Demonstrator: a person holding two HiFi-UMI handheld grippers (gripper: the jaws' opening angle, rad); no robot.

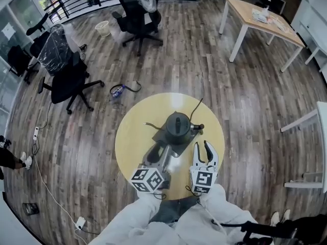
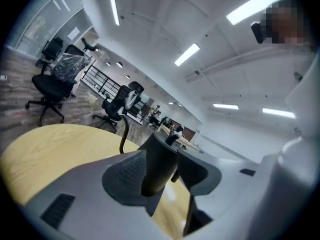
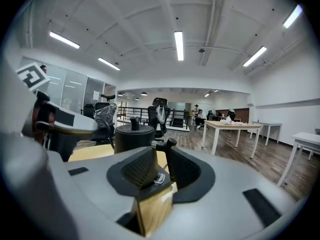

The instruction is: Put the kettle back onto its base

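Black gooseneck kettle (image 1: 177,125) at centre of round table (image 1: 129,137), over its base (image 1: 193,131); seating unclear. Left gripper (image 1: 164,152) pinching the near-side handle (image 2: 160,166), judged the correct hold. Right gripper (image 1: 205,149) spread, empty. Likely rigid, heavy if filled; avoid thin spout (image 1: 152,124).

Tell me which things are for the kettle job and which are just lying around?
For the job: kettle, left gripper, right gripper, round yellow table under it. The base is not clear to see.

Just lying about: office chairs, waste bin, desk with papers.
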